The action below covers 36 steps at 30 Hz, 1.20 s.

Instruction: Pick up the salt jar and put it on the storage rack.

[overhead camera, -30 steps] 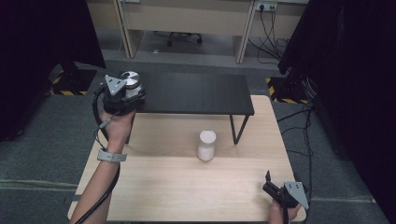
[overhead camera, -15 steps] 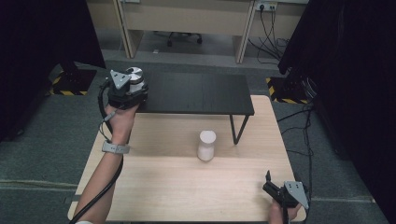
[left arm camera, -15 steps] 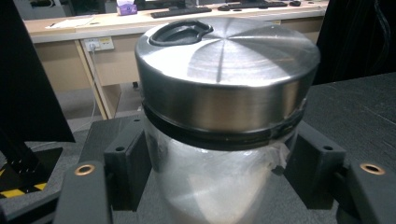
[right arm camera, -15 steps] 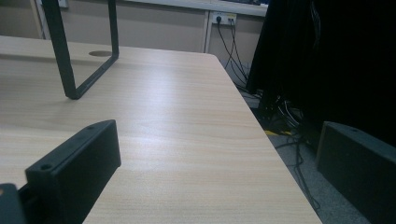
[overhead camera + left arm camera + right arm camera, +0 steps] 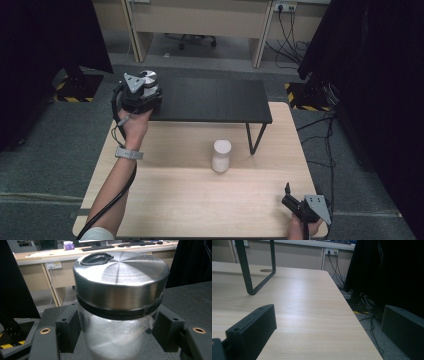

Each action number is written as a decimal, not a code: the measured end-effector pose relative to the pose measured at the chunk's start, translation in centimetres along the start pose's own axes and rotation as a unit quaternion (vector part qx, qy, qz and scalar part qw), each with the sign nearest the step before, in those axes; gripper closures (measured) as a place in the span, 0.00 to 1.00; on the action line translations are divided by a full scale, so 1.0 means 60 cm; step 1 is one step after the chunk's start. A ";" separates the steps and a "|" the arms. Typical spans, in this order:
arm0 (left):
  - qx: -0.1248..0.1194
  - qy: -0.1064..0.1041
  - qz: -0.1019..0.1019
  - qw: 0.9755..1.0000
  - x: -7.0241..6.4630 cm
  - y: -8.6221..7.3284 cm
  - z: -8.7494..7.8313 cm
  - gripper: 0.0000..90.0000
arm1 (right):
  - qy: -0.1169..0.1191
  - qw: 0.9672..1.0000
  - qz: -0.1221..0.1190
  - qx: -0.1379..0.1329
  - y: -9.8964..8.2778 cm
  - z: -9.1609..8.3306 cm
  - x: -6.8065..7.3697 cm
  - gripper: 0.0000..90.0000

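Change since earlier frames: the left gripper [image 5: 141, 95] with its jar [image 5: 148, 82] has been carried a little to the right and farther along the left end of the black shelf [image 5: 215, 100]; the person's forearm is stretched out more. The right gripper [image 5: 295, 200] and the white cup [image 5: 221, 155] are seen unmoved.
Left gripper: its jaws are closed against the jar's clear glass body, one pad [image 5: 67, 327] pressed on each side, as seen in the left gripper view.
Jar position: held upright at the far left of the scene, over the left end of the black shelf; whether its base touches the shelf cannot be told.
Jar details: a brushed steel lid [image 5: 121, 277] with a black oval tab near its far edge and a black seal ring below; whitish contents are seen through the glass.
Right gripper: held low at the near right corner of the wooden table [image 5: 190, 195], jaws spread wide with nothing between them in the right gripper view.
White cup: stood on the table near the middle, just left of the shelf's right leg [image 5: 255, 137], well apart from both grippers.
Writing: no brand or label can be read on the jar, cup or grippers.
Hidden or cut off: the jar's base is cut off below the left gripper view; from the high view most of the jar is covered by the gripper's grey plate. The right hand is cropped by the near edge.
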State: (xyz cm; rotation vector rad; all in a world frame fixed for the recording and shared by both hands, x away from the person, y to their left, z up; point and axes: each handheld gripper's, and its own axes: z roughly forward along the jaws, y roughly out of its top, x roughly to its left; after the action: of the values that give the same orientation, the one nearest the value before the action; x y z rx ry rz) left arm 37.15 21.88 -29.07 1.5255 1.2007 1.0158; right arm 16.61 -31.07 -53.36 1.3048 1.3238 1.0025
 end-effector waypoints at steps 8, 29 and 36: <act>0.010 -0.005 -0.002 1.000 0.005 0.004 0.010 0.35 | -0.001 1.000 -0.002 0.001 0.000 0.000 0.001 0.00; 0.020 -0.012 -0.021 1.000 0.018 0.009 0.017 0.34 | -0.001 1.000 -0.003 -0.002 -0.001 0.000 0.001 0.00; 0.013 -0.014 -0.021 1.000 0.022 0.005 0.016 0.34 | -0.001 1.000 -0.002 -0.002 -0.001 -0.001 0.001 0.00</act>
State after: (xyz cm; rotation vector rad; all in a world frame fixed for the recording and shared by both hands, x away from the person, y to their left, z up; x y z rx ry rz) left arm 38.35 22.97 -28.92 1.5242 1.2266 0.9520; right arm 16.57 -31.03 -53.44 1.2985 1.3215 1.0009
